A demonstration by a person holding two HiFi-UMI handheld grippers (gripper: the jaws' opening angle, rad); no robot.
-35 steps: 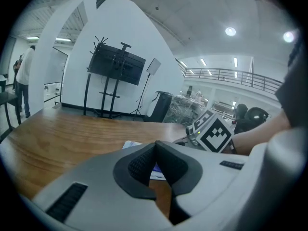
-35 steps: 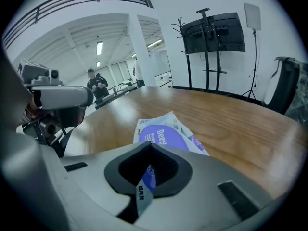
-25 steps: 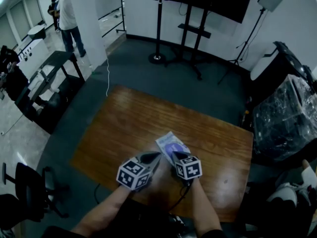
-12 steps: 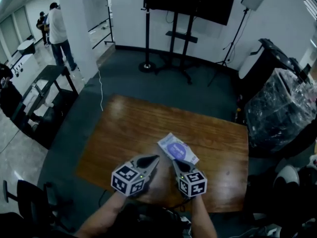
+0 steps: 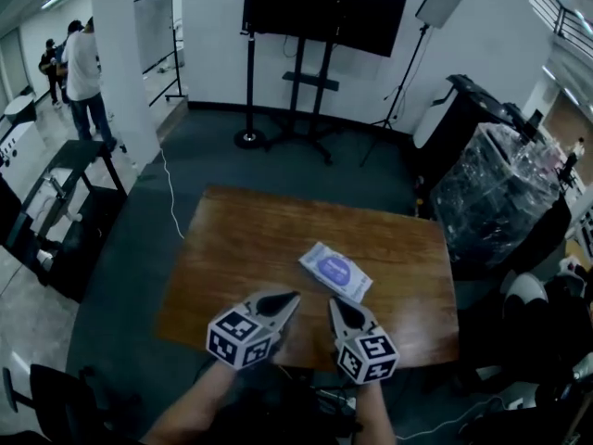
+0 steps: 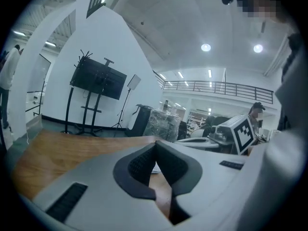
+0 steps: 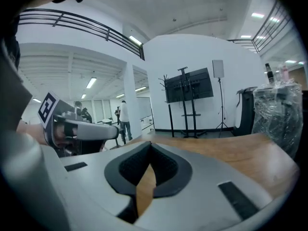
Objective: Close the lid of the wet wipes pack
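The wet wipes pack (image 5: 335,272) is a white flat pouch with a purple oval lid that lies flat on its top. It rests on the wooden table (image 5: 241,239), right of the middle. My left gripper (image 5: 288,298) hovers over the table's near edge, a little short and left of the pack, with its jaws shut on nothing. My right gripper (image 5: 335,303) sits beside it, just short of the pack's near end, also shut and empty. In the left gripper view the left gripper (image 6: 155,148) shows closed jaws. In the right gripper view the right gripper (image 7: 150,147) does too.
A TV on a stand (image 5: 315,7) is beyond the table's far side. A plastic-wrapped stack (image 5: 491,184) stands at the right, a black bench (image 5: 56,202) at the left. People (image 5: 83,72) stand far left.
Both grippers have drawn back toward the table's near edge. The right gripper, which was over the pack's near end, is now apart from it. The pack lies uncovered.
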